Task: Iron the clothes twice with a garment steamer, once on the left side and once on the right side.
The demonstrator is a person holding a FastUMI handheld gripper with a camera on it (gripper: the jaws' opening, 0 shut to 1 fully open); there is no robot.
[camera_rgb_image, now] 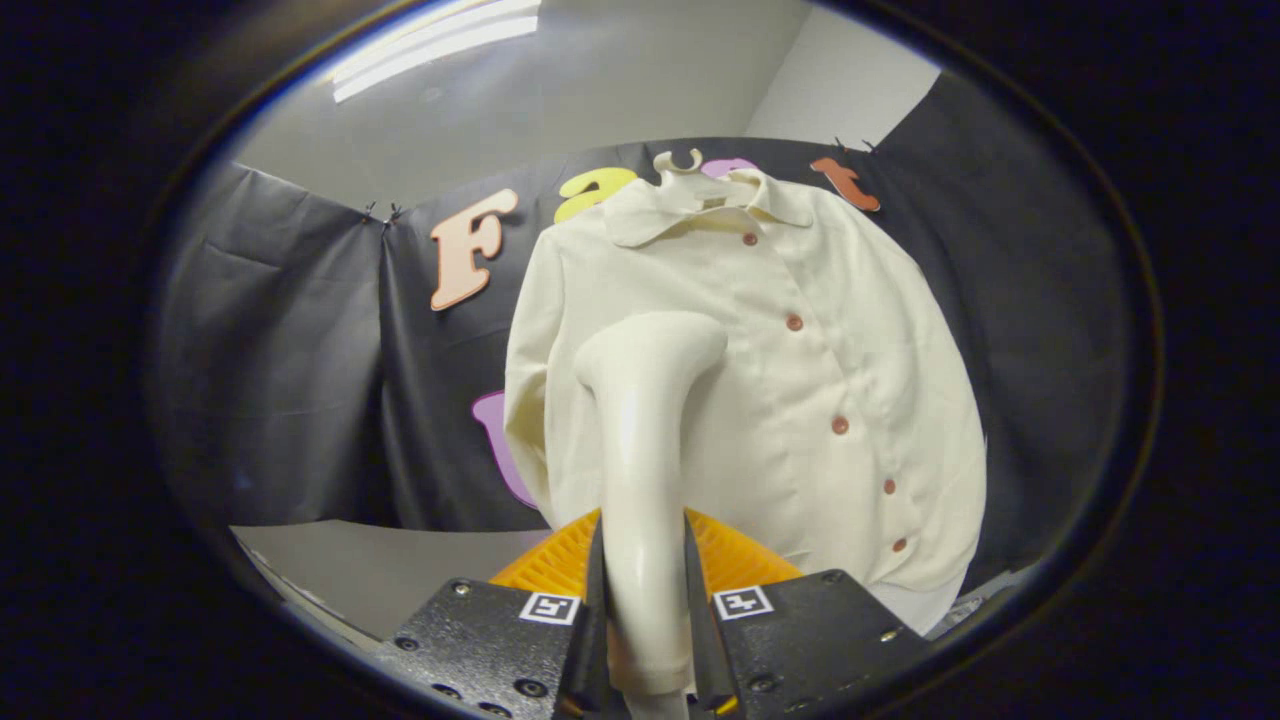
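A cream shirt [800, 400] with small brown buttons hangs on a pale hanger [680, 163] against the booth's black wall. My gripper [645, 600] is shut on the handle of a cream garment steamer [640, 430], both fingers pressing its sides. The steamer rises upright from between the fingers, and its head [655, 345] is up against the shirt's left half, left of the button line at chest height. The steamer hides part of the shirt's lower left.
A grey table surface [380, 565] lies below the shirt, to the left of the fingers. The black cloth wall [290, 380] stands close behind the shirt. A ceiling light [430, 50] is overhead.
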